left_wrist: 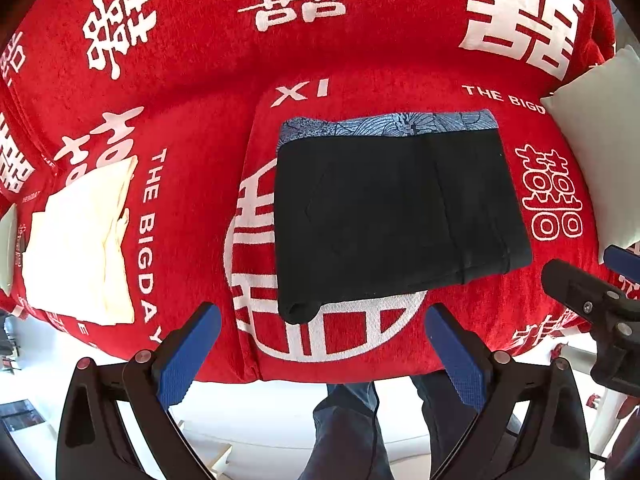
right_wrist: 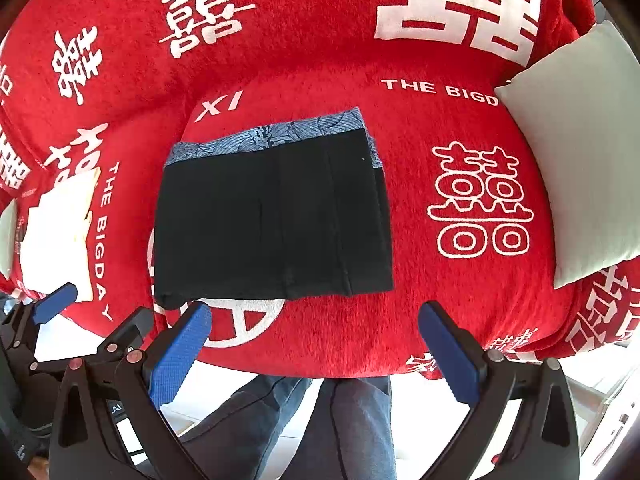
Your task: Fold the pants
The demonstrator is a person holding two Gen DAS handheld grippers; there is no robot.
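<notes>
Blue-padded fingers of the left gripper fill the bottom of its own view, spread wide with nothing between them; the right gripper is likewise wide open and empty in its view. Both hang just off the near edge of the red sofa cover, above the person's legs, apart from the cloth. That stand-off suggests the hands are drawn clear so the bundle can lie undisturbed.

On the seat cushion, the black pants lie as a compact, nearly square packet, centred over a large white printed character. Layers are stacked flat, with a hem seam running along the right side and a slightly rounded fold bulging at the near left corner. A strip of blue patterned fabric shows along the far edge, touching the pants; whether it is a lining or a separate piece underneath cannot be told.

To the left sits a folded cream cloth, well apart; a pale cushion leans at the right. Judged from the tidy packet, the folding looks essentially complete.
</notes>
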